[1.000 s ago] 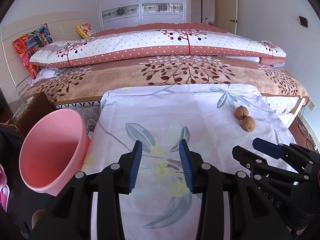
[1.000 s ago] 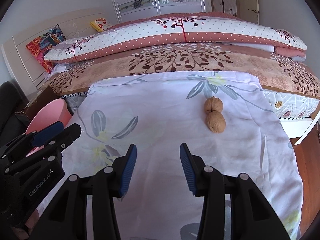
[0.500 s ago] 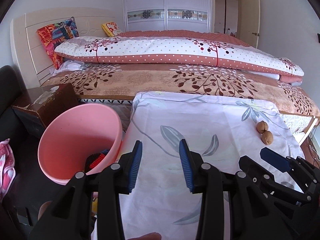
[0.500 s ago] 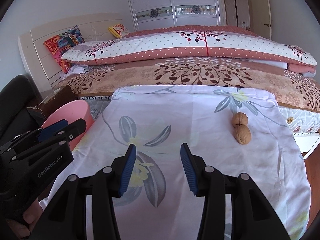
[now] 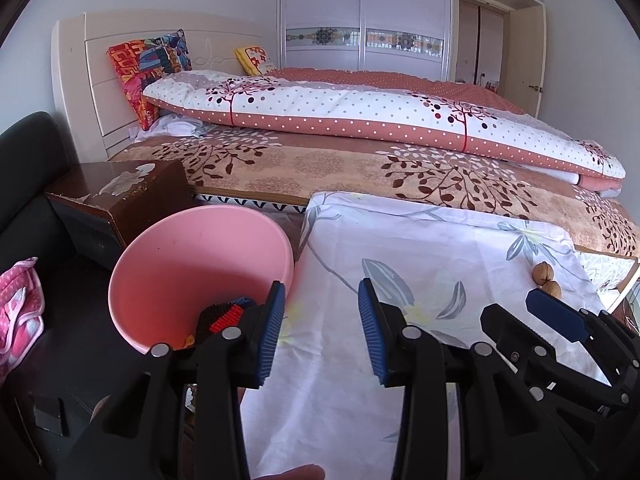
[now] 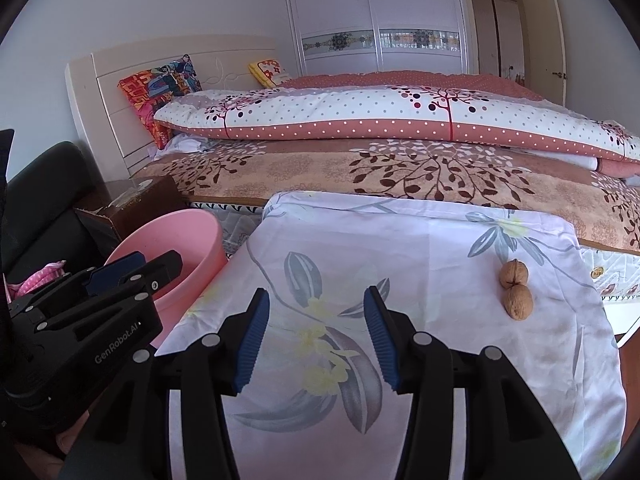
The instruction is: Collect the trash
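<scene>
Two walnuts [image 6: 514, 274] [image 6: 518, 303] lie touching on the floral cloth [image 6: 400, 240] at its right side; they appear small in the left wrist view [image 5: 543, 271]. A pink bin [image 5: 192, 256] stands left of the cloth, with a black and red item [image 5: 222, 314] and other bits in its bottom. My left gripper [image 5: 320, 300] is open and empty, hanging over the bin's right rim and the cloth's left edge. My right gripper [image 6: 317, 300] hovers over the middle of the cloth, well left of the walnuts; its jaws are opening, with nothing between them.
A bed with folded quilts [image 5: 360, 120] runs behind the cloth. A brown nightstand [image 5: 120, 192] and a black seat [image 5: 28, 168] stand left of the bin, with a pink cloth [image 5: 16, 300] lower left. A hand shows at the bottom edge [image 5: 296, 472].
Both grippers drew back and swung left. The bin came into fuller view with its contents showing, and the walnuts shifted right and farther off. The right jaws widened a little.
</scene>
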`<state>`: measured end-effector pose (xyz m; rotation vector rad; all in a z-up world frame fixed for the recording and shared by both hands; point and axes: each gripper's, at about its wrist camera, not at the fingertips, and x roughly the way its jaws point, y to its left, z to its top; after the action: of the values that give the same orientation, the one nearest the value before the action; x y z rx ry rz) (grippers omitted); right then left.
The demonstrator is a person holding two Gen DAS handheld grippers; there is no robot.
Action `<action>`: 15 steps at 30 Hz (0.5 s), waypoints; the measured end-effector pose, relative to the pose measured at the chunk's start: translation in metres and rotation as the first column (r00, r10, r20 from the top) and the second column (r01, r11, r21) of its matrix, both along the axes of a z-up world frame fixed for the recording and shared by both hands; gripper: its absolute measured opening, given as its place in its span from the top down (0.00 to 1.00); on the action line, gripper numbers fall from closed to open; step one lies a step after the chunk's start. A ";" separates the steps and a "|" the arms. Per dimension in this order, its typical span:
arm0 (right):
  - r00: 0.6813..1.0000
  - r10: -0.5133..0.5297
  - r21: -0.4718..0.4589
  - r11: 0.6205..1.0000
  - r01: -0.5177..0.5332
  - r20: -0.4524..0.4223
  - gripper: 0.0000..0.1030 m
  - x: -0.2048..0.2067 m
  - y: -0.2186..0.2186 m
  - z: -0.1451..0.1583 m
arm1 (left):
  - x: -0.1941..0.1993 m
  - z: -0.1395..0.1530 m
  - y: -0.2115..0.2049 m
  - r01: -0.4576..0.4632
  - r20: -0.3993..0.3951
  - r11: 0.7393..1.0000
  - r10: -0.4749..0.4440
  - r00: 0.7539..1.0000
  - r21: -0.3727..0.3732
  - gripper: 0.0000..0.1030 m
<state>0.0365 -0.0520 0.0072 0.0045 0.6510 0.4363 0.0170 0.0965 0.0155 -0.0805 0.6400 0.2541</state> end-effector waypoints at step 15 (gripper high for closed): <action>1.000 0.016 -0.009 1.000 -0.015 0.015 0.53 -0.012 0.009 0.003 | -0.012 0.002 0.010 -0.018 0.002 1.000 0.018 1.000 -0.008 0.63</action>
<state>0.0248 -0.0434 0.0106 -0.0122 0.6382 0.4480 0.0052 0.1061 0.0171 -0.0944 0.6388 0.2685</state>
